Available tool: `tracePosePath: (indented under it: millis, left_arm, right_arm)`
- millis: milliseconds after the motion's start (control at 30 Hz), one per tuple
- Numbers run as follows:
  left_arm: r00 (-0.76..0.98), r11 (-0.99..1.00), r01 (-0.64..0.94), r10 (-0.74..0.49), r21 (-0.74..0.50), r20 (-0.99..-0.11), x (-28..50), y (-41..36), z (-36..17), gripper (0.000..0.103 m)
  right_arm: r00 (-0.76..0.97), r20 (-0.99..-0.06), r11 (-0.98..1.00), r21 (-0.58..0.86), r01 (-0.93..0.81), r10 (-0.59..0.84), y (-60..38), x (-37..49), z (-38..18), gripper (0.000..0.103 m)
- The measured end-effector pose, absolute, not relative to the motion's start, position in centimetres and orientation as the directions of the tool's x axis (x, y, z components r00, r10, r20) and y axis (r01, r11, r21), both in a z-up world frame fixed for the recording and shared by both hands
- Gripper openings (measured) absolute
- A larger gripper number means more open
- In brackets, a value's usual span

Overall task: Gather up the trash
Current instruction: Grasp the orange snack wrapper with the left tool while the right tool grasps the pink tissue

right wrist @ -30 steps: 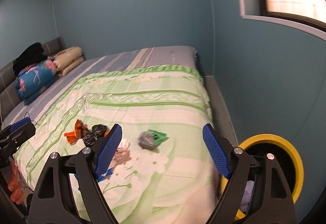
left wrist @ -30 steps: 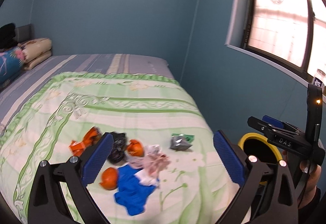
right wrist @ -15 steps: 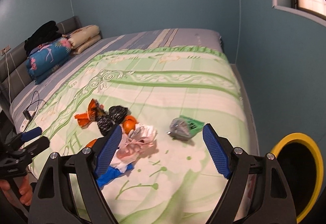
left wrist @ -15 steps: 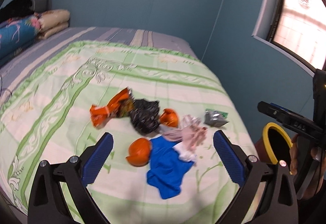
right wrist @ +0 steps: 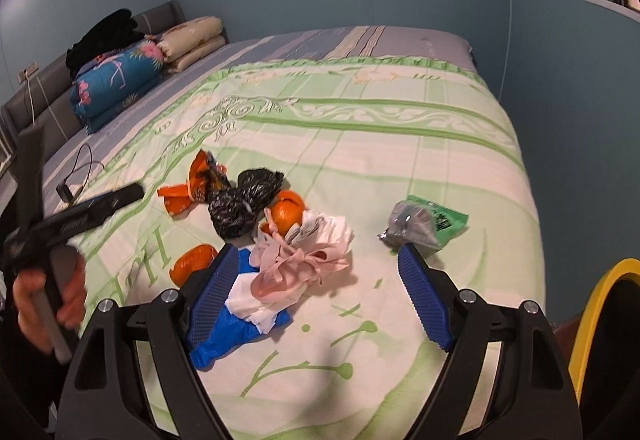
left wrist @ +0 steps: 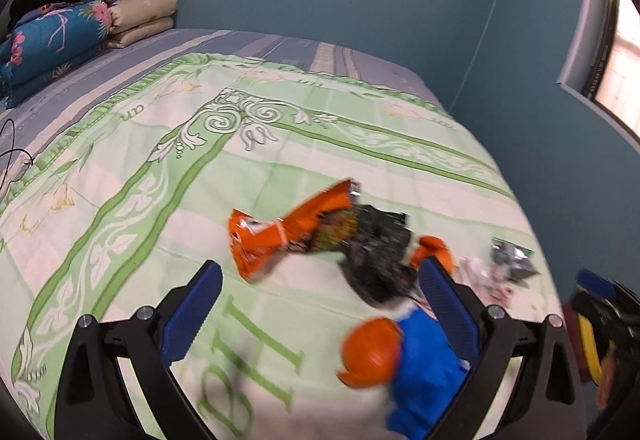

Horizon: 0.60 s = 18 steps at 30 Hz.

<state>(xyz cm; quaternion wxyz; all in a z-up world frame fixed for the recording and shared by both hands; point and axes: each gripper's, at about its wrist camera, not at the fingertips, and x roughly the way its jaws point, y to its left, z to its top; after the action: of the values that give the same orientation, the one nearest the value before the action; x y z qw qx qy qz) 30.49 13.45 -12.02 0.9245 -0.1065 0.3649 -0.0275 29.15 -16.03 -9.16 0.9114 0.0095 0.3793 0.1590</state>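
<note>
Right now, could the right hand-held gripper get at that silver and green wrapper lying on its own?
Probably yes: the wrapper lies alone just beyond the open right hand-held gripper, with nothing between them.

A bedroom in a home

A bed point(right wrist: 400, 144) with a green quilt – folded blankets point(right wrist: 116, 84) by the headboard, teal walls, a window point(left wrist: 624, 52).

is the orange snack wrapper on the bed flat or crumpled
Crumpled. The orange snack wrapper is twisted at its middle and creased, lying on the bedspread against the black plastic bag.
</note>
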Motion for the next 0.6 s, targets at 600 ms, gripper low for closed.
tracePosePath:
  millis: [600]
  left_arm:
    - [0.663,0.981,-0.041,-0.116,-0.190,-0.740,38.7,14.5,-17.2,0.094]
  right_arm:
    - [0.558,-0.786,0.943,0.093,-0.319,0.266,-12.3,35.1,-15.1,0.075]
